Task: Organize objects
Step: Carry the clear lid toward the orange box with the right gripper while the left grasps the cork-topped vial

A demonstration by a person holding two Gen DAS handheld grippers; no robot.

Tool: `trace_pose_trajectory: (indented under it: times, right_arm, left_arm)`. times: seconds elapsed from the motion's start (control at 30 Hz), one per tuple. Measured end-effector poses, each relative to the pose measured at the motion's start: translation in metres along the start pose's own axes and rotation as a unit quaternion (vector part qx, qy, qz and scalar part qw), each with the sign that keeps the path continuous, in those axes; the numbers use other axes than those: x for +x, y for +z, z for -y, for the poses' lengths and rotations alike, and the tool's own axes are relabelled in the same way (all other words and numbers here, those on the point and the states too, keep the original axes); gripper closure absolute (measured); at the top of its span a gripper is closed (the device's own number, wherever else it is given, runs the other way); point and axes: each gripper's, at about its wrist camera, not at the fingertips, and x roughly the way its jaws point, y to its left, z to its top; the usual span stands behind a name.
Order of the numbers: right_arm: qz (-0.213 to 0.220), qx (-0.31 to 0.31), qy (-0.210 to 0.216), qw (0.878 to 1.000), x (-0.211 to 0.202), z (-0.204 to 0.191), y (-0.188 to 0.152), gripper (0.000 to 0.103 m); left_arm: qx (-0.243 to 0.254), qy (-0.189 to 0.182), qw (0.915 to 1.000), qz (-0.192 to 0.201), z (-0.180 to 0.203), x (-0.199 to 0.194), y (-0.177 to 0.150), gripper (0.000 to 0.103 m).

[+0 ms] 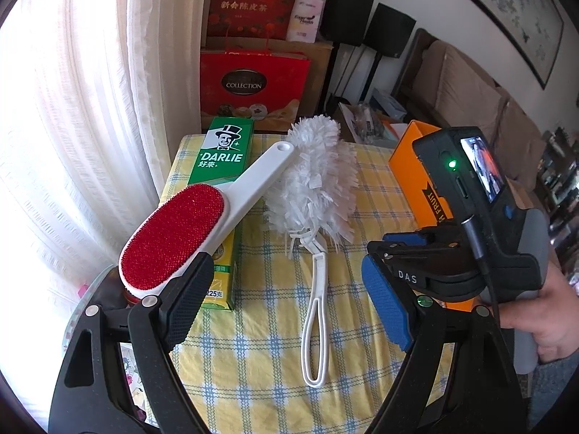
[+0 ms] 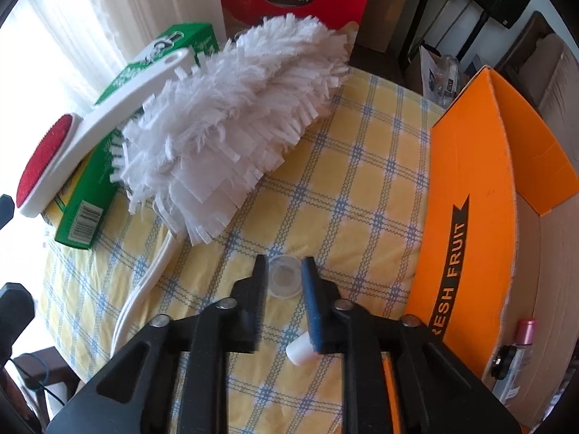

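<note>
Right wrist: right tool point(image 2: 284, 289) clamped on small clear bottle point(image 2: 285, 278), axis along fingers | left tool point(image 1: 286, 282) apart.

Both grippers are black plastic with silver pivot screws. The left gripper point(image 1: 286, 285) has one black ribbed pad and one blue pad. Above that blue pad, the right gripper point(image 2: 284, 278) shows white "DAS" lettering, a lit screen, a green light and a grey cable.

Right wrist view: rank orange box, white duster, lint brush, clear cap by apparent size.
1. orange box, runs out of frame
2. white duster, fluffy head plus handle
3. lint brush, partly hidden behind the duster
4. clear cap, smallest, though nearest the camera

Fisheye stretch makes the first two unsure.
</note>
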Motion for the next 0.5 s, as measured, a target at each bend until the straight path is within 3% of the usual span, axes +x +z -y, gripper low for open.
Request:
trace_pose_trajectory:
  times: [0.5]
  right_arm:
    - [0.1,0.025,0.023,0.994,-0.097,0.025,-0.011,0.086]
  left_arm:
    - [0.017,-0.026,0.9994,-0.014,0.028,0.008,-0.001,0.022]
